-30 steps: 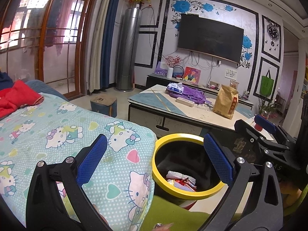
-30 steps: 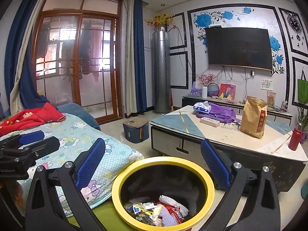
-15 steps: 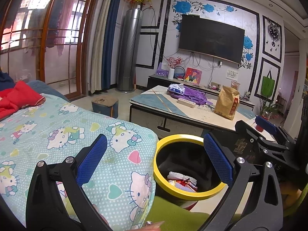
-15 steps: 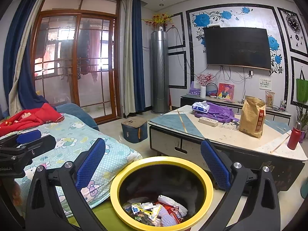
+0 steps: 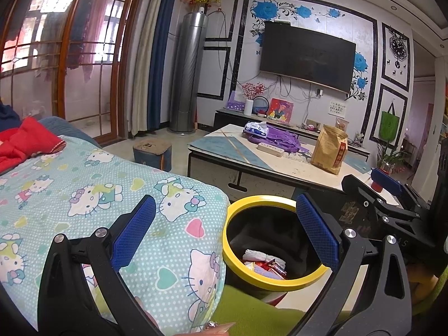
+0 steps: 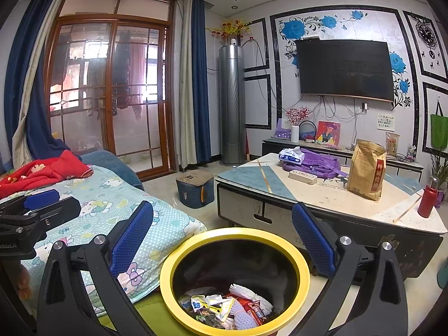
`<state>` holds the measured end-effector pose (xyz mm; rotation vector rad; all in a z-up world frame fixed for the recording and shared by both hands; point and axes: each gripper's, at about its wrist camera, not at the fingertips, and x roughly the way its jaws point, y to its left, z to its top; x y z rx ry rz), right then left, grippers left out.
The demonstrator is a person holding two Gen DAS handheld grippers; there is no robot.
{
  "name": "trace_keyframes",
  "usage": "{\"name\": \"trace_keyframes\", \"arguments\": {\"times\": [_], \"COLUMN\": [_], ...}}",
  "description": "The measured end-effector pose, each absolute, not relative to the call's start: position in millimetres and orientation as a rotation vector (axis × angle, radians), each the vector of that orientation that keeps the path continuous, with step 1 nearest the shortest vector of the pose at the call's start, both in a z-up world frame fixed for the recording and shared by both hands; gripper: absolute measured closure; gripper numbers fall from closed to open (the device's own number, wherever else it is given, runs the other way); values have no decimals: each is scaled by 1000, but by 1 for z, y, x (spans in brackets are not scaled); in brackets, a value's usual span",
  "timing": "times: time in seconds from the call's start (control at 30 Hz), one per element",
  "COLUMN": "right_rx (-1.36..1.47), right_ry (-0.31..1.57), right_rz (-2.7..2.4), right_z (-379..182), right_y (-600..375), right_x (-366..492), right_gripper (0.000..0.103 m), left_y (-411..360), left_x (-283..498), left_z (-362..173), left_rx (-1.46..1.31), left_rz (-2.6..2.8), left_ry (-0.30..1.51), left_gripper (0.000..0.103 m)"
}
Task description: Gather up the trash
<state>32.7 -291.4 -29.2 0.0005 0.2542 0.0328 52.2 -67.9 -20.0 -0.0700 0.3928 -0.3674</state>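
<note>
Below both grippers stands a bin (image 6: pixel 234 280) with a yellow rim and a dark inside, on the floor between the bed (image 5: pixel 92 179) and the low table (image 6: pixel 330 196). Trash (image 6: pixel 229 306) lies at its bottom: crumpled white paper, a white mesh sleeve, red snack wrappers and other small packets. From the left wrist view only part of this pile (image 5: pixel 264 263) shows under the near rim of the bin (image 5: pixel 238 257).

Both tools are released. The left gripper (image 5: pixel 226 235) has its blue fingers (image 5: pixel 134 232) spread wide, one over the bed cover and the other over the far side of the bin, and nothing sits between them. The right gripper (image 6: pixel 222 239) is spread the same way above the bin, its fingers (image 6: pixel 313 243) empty too. Each tool shows in the other's view: the right one at the right edge of the left view, the left one at the left edge of the right view, over the bed.

The bed has a pale blue cartoon cat cover, and red clothing (image 6: pixel 42 172) is bunched at its far end. On the table stand a brown paper bag (image 6: pixel 366 170), a purple backpack (image 6: pixel 310 163) with a tissue pack (image 6: pixel 291 155) on it, a white power strip (image 6: pixel 302 176) and a red bottle (image 6: pixel 427 200) near the right corner. A small blue stool (image 6: pixel 194 189) sits on the floor between bed and table. On the far wall hangs a dark television (image 6: pixel 343 68), with a tall grey air conditioner (image 6: pixel 231 103) to its left.
</note>
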Motion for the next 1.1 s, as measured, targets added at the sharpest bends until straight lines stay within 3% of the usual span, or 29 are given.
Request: {"name": "trace_keyframes", "arguments": {"times": [0.77,0.93,1.1], "right_rx": [4,6,-49], "right_ry": [256,334,599], "right_rz": [39,252,691], "right_z": [-22,-9,-18], "right_y": [-291,-216,-37], "right_x": [43,69,95], "right_gripper": [6,6,6], "left_y": [-59,35,208], "left_x": [52,67,35], "left_z": [-23,-23,-39], "left_rx": [-103,-251,-314], "left_rz": [-324,-75,499], "left_ry": [396,579,676], "left_gripper": [11,11,11]}}
